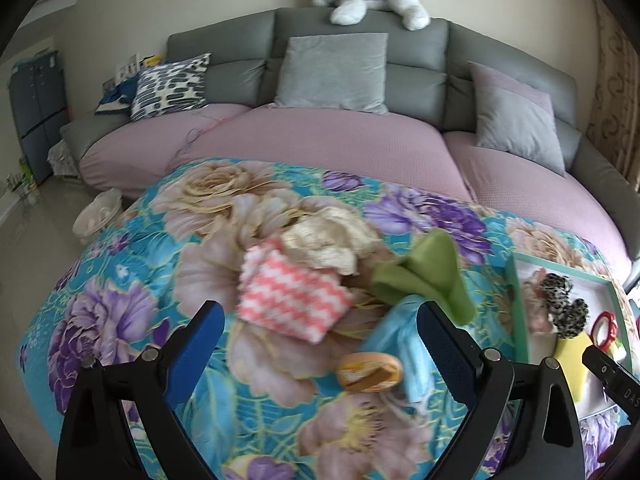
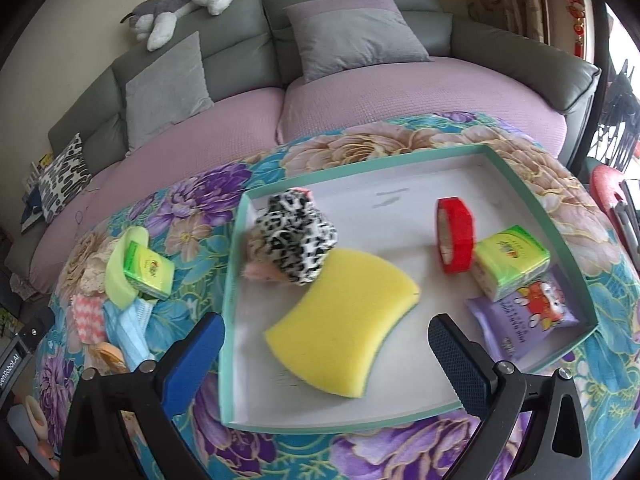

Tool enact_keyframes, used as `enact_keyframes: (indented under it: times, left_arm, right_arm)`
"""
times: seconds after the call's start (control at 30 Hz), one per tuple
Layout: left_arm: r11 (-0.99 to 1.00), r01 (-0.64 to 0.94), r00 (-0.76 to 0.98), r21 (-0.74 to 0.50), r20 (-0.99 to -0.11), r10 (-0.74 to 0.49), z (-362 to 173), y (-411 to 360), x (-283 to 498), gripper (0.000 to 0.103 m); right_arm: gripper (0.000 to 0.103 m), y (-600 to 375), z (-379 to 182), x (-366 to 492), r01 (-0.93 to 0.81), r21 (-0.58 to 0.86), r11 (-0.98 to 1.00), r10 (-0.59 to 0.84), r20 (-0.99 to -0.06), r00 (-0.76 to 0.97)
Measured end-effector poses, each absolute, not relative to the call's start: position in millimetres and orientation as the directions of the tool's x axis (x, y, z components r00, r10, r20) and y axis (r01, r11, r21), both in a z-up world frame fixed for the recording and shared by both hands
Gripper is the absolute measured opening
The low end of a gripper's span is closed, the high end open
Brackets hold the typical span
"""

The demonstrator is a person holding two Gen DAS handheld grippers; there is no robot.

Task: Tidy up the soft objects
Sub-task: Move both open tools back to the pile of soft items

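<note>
Few words can be read. In the right wrist view, white lettering on a black part [image 2: 10,364] at the near left edge ends in "Robot.AI"; its first letters are cut off. In the left wrist view, a black part [image 1: 624,390] at the near right edge bears the letters "DAS", with the rest out of frame. The green tissue packs [image 2: 510,262] and the purple packet [image 2: 524,320] in the tray carry printed logos and lines of characters, but these are too small and blurred to read.
</note>
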State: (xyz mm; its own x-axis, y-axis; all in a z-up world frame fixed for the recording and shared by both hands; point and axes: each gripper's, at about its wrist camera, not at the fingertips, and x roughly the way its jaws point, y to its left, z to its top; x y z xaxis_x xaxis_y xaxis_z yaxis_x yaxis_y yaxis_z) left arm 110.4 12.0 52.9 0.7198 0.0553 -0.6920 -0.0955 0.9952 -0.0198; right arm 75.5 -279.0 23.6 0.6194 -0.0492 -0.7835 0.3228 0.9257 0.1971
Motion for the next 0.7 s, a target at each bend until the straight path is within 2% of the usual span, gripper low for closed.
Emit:
enact_keyframes:
  times: [0.43, 0.7]
  left_arm:
    - [0.978, -0.205, 0.704, -0.043, -0.701, 0.116, 50.2, 70.9, 105.1, 0.097]
    - [0.97, -0.231, 0.682, -0.082, -0.724, 0.101, 40.8, 91.0, 108.3, 0.097]
  right_arm:
    - [0.103, -207.3, 17.9, 99.0, 0.187, 0.216, 0.958, 0.055, -0.783, 0.62]
    - [0.103, -157.8, 11.5, 110.4, 0.073, 0.224, 0.972, 0.135, -0.782, 0.608]
